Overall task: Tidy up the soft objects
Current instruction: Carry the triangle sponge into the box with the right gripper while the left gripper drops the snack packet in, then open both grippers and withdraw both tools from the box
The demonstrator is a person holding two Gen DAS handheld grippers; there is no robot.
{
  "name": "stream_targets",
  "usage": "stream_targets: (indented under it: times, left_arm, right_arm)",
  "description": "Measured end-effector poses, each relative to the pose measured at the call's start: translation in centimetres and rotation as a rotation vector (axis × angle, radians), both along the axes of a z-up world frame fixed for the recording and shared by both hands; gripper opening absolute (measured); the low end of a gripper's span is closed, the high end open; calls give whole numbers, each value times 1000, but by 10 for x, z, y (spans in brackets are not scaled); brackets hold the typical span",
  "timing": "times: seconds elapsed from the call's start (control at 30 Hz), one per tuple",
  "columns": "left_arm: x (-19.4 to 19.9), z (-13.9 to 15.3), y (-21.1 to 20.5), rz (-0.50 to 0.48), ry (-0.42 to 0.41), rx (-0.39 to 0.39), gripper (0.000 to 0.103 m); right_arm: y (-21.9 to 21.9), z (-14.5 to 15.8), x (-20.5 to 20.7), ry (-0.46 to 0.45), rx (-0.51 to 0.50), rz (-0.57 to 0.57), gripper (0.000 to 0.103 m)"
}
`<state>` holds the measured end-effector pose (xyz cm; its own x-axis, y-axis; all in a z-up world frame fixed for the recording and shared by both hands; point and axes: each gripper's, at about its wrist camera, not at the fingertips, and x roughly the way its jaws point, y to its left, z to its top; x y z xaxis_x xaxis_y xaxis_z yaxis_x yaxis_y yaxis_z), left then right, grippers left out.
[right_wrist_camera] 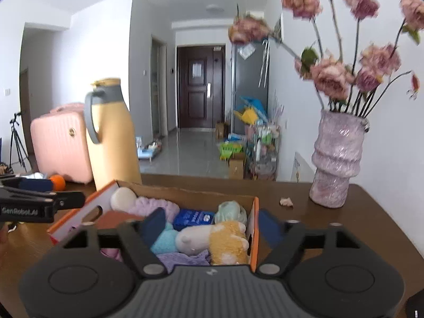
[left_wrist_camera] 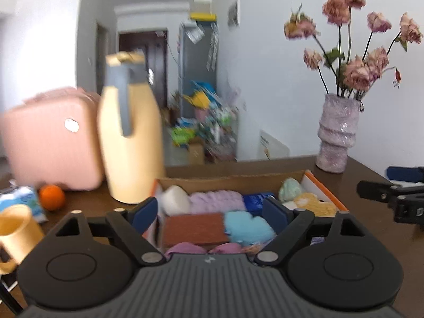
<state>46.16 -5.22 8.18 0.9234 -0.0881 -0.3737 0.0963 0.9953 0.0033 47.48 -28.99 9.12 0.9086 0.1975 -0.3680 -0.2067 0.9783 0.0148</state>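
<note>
A cardboard box with orange sides [left_wrist_camera: 324, 193] [right_wrist_camera: 255, 222] sits on the brown table, filled with soft things: a lilac knit [left_wrist_camera: 217, 201], a light-blue plush [left_wrist_camera: 247, 225] [right_wrist_camera: 164, 239], a white ball [left_wrist_camera: 175, 199] [right_wrist_camera: 122, 198], a yellow-and-cream plush toy [right_wrist_camera: 220, 238], a mint plush [left_wrist_camera: 290, 189] [right_wrist_camera: 230, 210], a blue packet [right_wrist_camera: 194, 218] and a red-brown pad [left_wrist_camera: 194, 229]. My left gripper [left_wrist_camera: 210, 213] is open and empty above the box's near side. My right gripper [right_wrist_camera: 212, 225] is open and empty, its jaws straddling the box's right wall.
A yellow jug [left_wrist_camera: 129, 137] [right_wrist_camera: 111, 135], a pink case [left_wrist_camera: 50, 140], an orange [left_wrist_camera: 51, 196] and a yellow mug [left_wrist_camera: 16, 232] stand left of the box. A lilac vase of dried roses [left_wrist_camera: 336, 135] [right_wrist_camera: 338, 159] stands at the right.
</note>
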Motion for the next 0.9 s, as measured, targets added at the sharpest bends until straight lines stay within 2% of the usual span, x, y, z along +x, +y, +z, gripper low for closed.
stream_targets:
  times: [0.1,0.2,0.37,0.6,0.9]
  left_arm:
    - [-43,-14,10,48,-108,-46,99]
    - [-73,-26,13,84,-141,-10,100]
    - [-111,-30,16,96,-171,7,101]
    - [-168,-28,22,109,-191,-4,103]
    - [-264,-40,28,101,-112,12,103]
  right_arm:
    - [1,-5,-32,-105,23,-11,96]
    - [1,-20,-62,-178,63,-16,99]
    - [0,-36,-98,-173,126,-38,99]
    - [4,-40,-148,-183,103,-70,99]
    - [14,-49,-247,-150,81,-42,99]
